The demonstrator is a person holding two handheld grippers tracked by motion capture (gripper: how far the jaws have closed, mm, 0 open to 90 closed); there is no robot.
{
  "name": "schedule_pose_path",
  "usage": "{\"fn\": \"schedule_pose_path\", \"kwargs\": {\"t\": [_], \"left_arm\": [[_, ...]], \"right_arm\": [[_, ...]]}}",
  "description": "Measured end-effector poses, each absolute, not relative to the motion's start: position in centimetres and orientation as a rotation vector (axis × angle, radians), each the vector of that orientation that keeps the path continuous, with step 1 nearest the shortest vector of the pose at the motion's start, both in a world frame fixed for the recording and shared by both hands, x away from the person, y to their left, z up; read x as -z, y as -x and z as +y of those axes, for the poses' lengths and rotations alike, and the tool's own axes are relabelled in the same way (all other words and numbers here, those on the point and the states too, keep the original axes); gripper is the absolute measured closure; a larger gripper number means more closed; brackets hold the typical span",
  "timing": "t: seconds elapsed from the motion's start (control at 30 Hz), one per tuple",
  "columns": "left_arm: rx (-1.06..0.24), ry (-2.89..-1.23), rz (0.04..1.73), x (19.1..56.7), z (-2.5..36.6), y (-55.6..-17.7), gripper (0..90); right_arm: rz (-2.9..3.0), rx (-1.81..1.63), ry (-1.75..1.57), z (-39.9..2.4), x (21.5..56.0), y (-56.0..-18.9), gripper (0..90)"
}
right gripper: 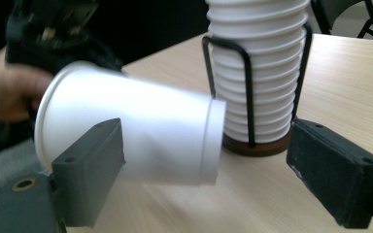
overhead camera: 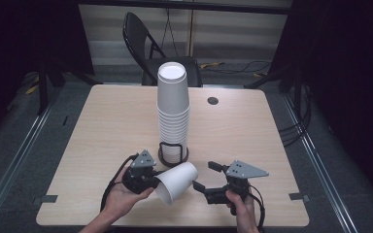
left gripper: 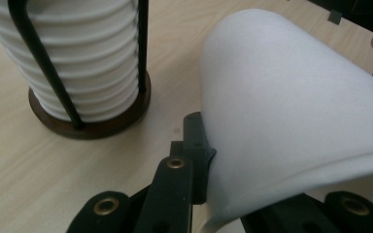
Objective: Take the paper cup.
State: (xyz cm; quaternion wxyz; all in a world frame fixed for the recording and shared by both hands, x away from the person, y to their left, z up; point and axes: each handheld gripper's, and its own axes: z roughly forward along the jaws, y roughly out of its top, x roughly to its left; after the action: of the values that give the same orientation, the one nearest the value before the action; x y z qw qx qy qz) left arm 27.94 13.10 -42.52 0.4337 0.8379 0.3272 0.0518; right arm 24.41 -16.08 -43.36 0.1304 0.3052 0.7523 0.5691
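High view: one loose cup (overhead camera: 176, 181), one stack (overhead camera: 173, 109) in one holder (overhead camera: 173, 155).
Left gripper (overhead camera: 148, 178): pinching the cup's rim.
Right gripper (overhead camera: 205, 175): spread, beside the cup's base.

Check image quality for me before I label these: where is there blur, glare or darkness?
High view: dark surroundings, table evenly lit. Left gripper view: held cup overexposed and soft. Right gripper view: cup and near tongs blurred, cup stack sharper.

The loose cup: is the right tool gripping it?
No. In the right gripper view the right tool stands wide open; the left tool holds the cup.
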Motion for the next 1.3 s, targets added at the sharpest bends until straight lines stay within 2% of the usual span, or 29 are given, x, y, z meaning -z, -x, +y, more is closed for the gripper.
{"fn": "schedule_pose_path", "kwargs": {"t": [0.27,0.6,0.9,1.3], "left_arm": [[-0.071,-2.17,0.837,41.0,13.1,-29.1,85.8],[-0.008,-2.316,0.839,41.7,11.6,-29.8,85.9],[-0.017,-2.376,0.842,41.4,10.7,-29.9,86.0],[0.0,-2.435,0.832,41.1,9.3,-30.1,86.2]], "right_arm": [[2.227,-1.534,-0.794,-15.0,44.0,-23.9,13.4],[2.292,-1.278,-0.53,-13.3,44.7,-22.8,13.8],[2.312,-1.008,-0.267,-11.4,45.3,-22.2,13.6],[2.282,-0.956,-0.18,-9.8,45.6,-22.2,11.0]]}}
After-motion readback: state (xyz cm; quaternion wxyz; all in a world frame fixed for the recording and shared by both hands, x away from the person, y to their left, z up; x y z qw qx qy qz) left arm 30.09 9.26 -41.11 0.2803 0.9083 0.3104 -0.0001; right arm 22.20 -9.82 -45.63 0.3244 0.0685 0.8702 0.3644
